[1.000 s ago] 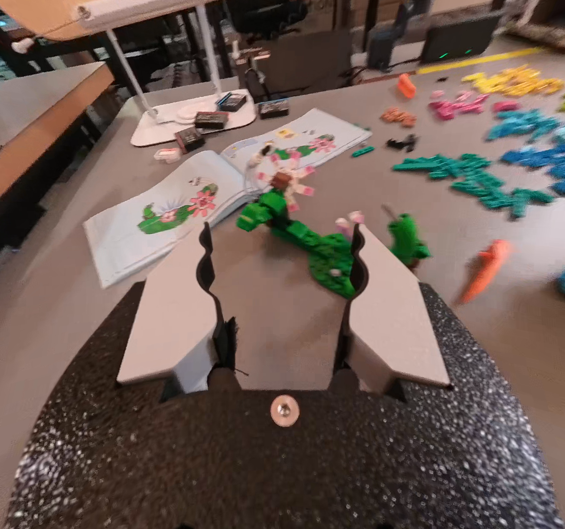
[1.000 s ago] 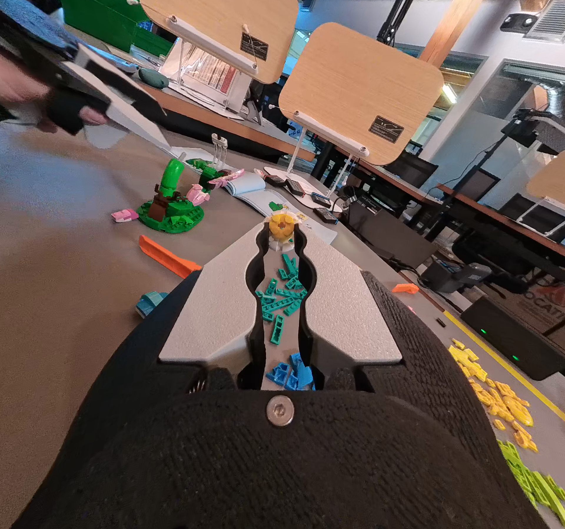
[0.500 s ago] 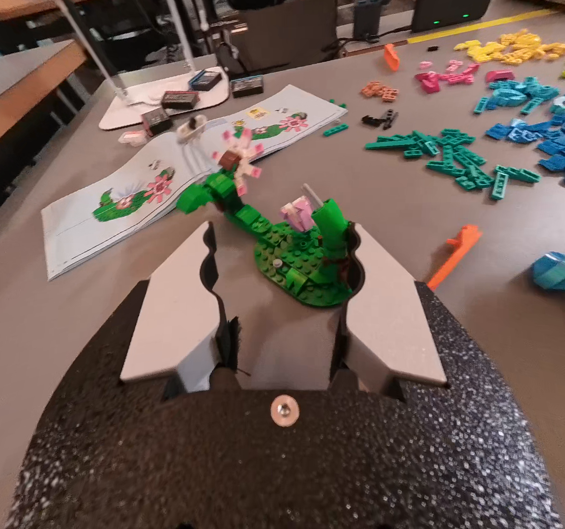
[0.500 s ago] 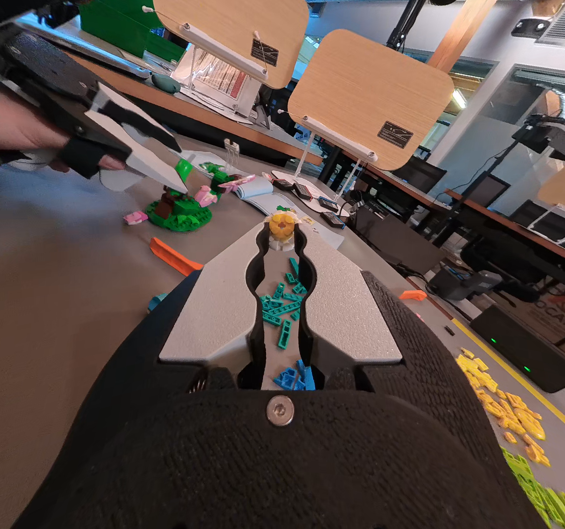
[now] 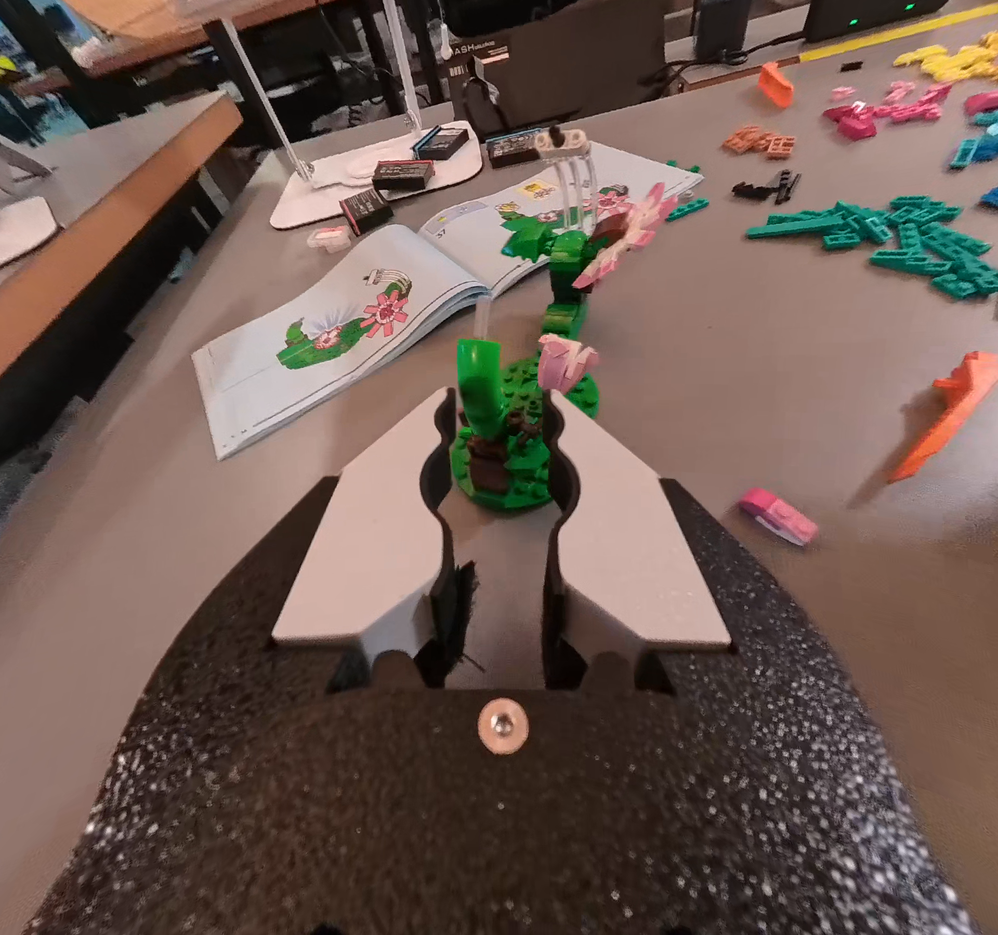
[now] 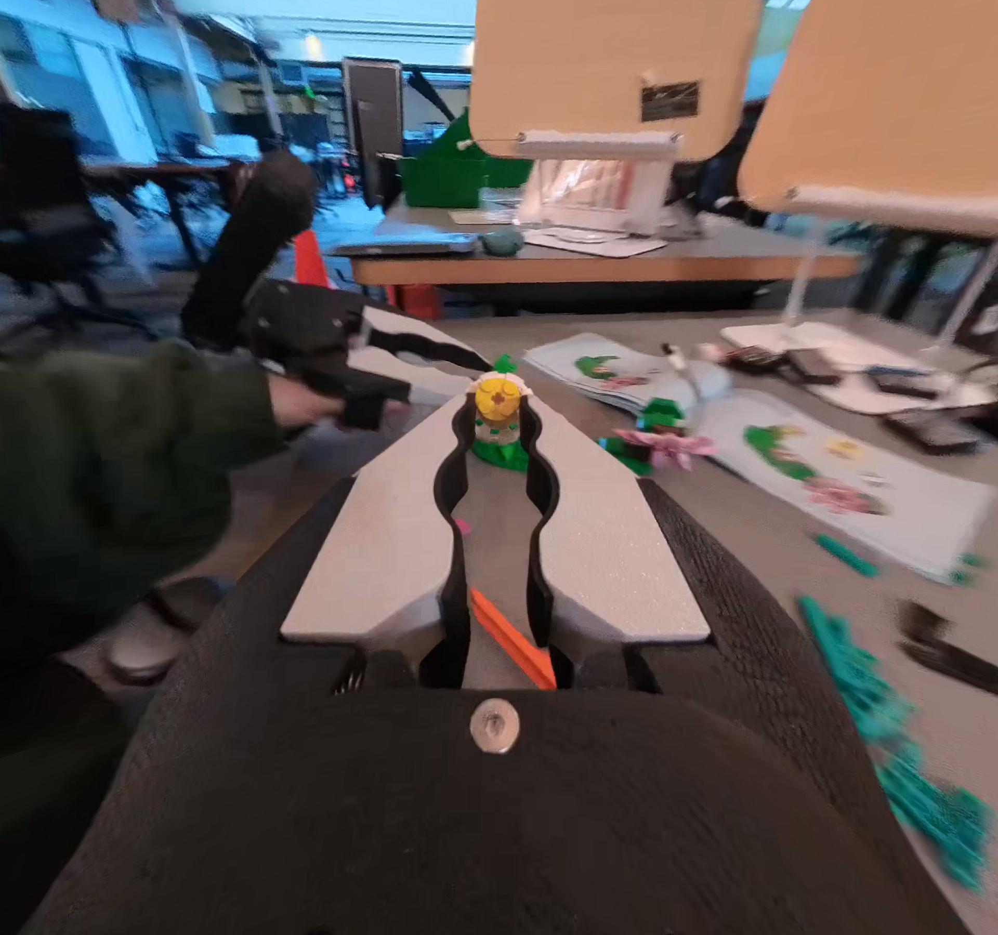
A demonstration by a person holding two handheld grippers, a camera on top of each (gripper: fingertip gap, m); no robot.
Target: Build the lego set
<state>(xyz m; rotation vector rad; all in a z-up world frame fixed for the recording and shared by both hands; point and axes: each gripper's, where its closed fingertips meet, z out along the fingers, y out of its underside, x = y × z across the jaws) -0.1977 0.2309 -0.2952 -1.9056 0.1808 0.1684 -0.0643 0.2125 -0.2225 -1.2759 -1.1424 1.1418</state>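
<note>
The left tool [image 5: 497, 407] points low and forward over the grey tabletop [image 5: 702, 369]; in the right wrist view a hand [image 6: 302, 401] in a dark green sleeve [image 6: 108, 466] holds it from the left side. Its two fingers stand a little apart, one on each side of the green lego plant model [image 5: 502, 455]; the bent green stem [image 5: 478, 390] sits right between the tips; I cannot tell if the fingers press on the model or only stand beside it. A pink bud [image 5: 567, 366] pokes up just past the right tip; a big pink flower [image 5: 626, 234] stands farther ahead on the same model.

The right tool [image 6: 498, 407] points toward the same spot; its tips are clenched on a small yellow and white flower piece [image 6: 497, 401], held up off the tabletop, just in front of the green model.

An open instruction booklet [image 5: 345, 326] lies ahead and to the left of the left tool; an orange brick separator [image 5: 950, 423] and a small pink piece [image 5: 777, 517] lie to its right; teal pieces [image 5: 907, 239] lie farther off to the right, with more coloured piles beyond them. A white stand with a wooden board [image 6: 610, 45] rises at the far edge; other desks fill the blurry room behind.
</note>
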